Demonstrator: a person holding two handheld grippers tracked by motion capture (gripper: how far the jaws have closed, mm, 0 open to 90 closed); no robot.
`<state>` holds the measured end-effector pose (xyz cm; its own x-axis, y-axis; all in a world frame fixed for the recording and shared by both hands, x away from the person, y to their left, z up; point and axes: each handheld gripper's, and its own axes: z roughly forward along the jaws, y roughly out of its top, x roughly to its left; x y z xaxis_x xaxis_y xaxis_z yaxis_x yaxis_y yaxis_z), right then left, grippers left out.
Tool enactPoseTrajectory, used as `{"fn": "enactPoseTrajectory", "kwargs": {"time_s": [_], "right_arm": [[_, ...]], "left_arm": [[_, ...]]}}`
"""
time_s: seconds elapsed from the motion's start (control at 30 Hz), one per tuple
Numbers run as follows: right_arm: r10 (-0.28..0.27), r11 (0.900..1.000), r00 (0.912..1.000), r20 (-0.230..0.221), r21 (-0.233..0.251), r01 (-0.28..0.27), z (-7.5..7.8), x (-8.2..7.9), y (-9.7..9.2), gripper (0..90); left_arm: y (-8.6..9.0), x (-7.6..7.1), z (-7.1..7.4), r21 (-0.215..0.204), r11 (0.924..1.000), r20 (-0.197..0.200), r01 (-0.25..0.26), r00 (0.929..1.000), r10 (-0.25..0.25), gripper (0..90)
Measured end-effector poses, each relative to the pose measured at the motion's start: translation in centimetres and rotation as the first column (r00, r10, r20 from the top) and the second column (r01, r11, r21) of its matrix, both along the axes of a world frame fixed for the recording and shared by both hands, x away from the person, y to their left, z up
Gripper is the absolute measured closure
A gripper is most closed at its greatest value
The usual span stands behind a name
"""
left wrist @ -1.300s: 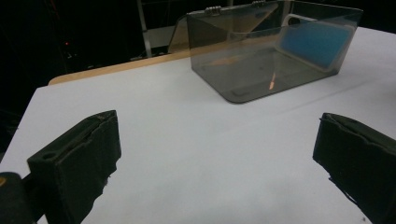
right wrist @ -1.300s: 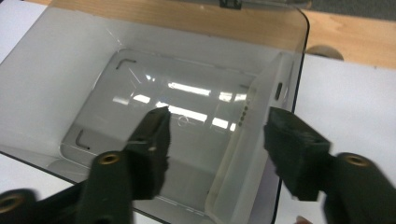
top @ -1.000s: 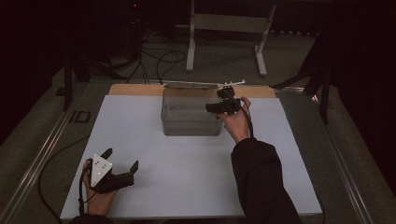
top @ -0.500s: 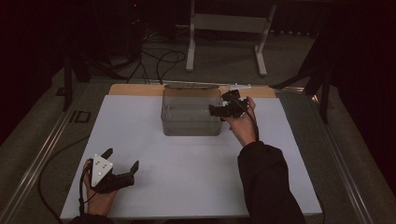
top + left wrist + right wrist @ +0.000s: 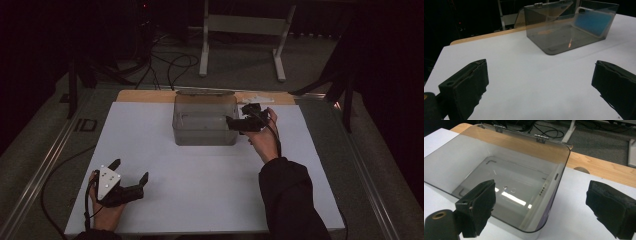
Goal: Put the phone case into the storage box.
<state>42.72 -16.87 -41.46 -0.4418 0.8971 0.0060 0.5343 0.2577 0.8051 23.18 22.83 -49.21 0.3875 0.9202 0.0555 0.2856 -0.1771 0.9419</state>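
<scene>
Smoky clear plastic forms the box [image 5: 205, 125], which stands at the far middle of the white table [image 5: 200, 200] with its hinged lid [image 5: 205, 92] tipped back behind it. A phone [image 5: 549, 195] leans on edge inside, against the box's right wall (its blue face shows through the plastic in the left gripper view). The right gripper [image 5: 239, 123] hangs just beside that right wall; its jaws have just been opening and now stand wide, with nothing between them. The left gripper [image 5: 131, 176] rests at the near left of the table, well apart from the box, jaws spread wide and empty.
</scene>
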Motion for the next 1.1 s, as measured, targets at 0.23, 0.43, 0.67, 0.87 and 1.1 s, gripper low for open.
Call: {"fn": "enactPoseTrajectory", "kwargs": {"time_s": [0.23, 0.43, 0.67, 0.87, 1.1], "right_arm": [[0.019, 0.9998, 0.9994, 0.029, 0.007, -0.019, -0.2, -1.0, -0.5, 9.1], [0.021, 0.9991, 0.9986, 0.048, 0.035, -0.023, -0.4, -2.1, -1.5, 9.1], [0.026, 0.9988, 0.9984, 0.049, 0.041, -0.028, -1.1, -3.4, -2.6, 9.1], [0.027, 0.9987, 0.9969, 0.074, 0.04, -0.03, -1.8, -5.0, -4.0, 9.1], [0.027, 0.9975, 0.9963, 0.081, 0.062, -0.032, -1.9, -6.9, -5.1, 9.1]], "left_arm": [[0.0, 0.0, 0.0, 0.001, 1.0, -0.001, -0.001, 1.0, 0.001, 1.5], [0.0, 0.0, 0.0, 0.002, 1.0, -0.002, 0.001, 1.0, -0.001, 1.5], [0.0, 0.1, -0.1, 0.005, 1.0, -0.003, -0.001, 1.0, 0.001, 1.5], [0.0, 0.1, -0.1, 0.005, 0.9999, -0.002, -0.01, 1.0, 0.01, 1.5], [0.2, 0.2, 0.0, 0.003, 0.9999, -0.004, -0.016, 0.9999, 0.016, 1.5]]}}
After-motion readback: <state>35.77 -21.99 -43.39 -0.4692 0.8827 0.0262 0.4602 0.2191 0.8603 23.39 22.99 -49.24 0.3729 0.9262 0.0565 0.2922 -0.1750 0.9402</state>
